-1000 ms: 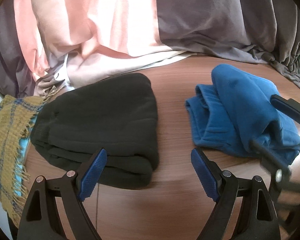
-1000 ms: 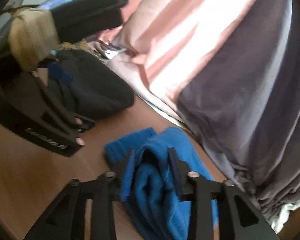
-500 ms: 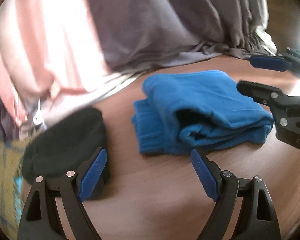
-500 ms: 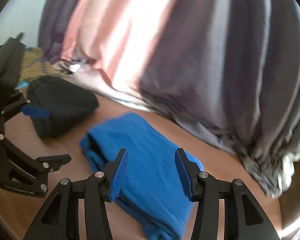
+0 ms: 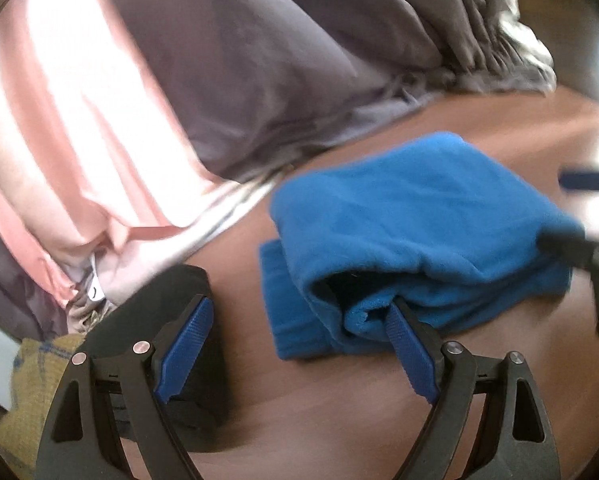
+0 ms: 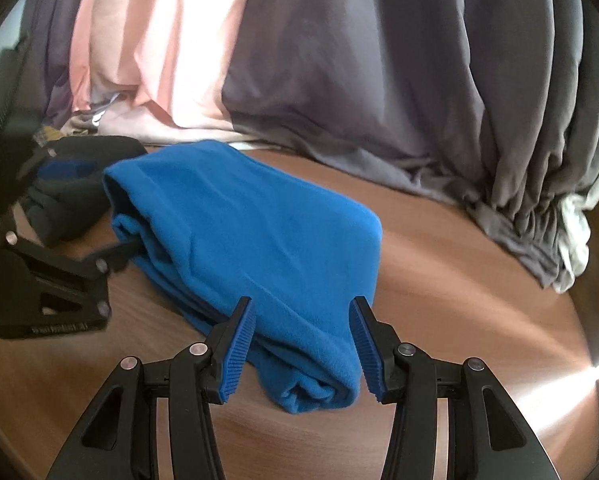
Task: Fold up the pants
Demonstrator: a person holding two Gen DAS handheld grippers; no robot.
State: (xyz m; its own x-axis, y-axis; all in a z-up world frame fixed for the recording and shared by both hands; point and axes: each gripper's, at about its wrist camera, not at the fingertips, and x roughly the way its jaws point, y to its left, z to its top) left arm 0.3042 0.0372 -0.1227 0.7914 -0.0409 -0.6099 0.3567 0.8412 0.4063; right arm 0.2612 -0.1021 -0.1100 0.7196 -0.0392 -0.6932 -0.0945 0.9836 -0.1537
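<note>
The blue pants [image 6: 243,240] lay folded into a thick bundle on the wooden bench [image 6: 479,280], near its back edge where the grey and pink curtain [image 6: 379,60] pooled onto the surface. The layers were stacked loosely, with open ends showing toward both cameras, so the fold looked largely done but still untidy, which would explain why both tools sat so close around it.

The right gripper [image 6: 301,348] stood at the near end of the bundle with its jaws parted, one blue pad on each side of the cloth. No pad pressed on the fleece, so nothing was clamped; it seemed placed to square or shift that end.

The left gripper [image 5: 299,354] had its jaws spread wide at the opposite end. Its right finger [image 5: 409,354] reached just under the overhanging upper layer, probably to tuck or lift it, while its left finger [image 5: 185,354] sat in front of the black folded garment [image 5: 171,292]. That black piece rested just beside the pants, likely as finished work. A yellow woven cloth [image 5: 31,396] lay at the bench's far left edge.
</note>
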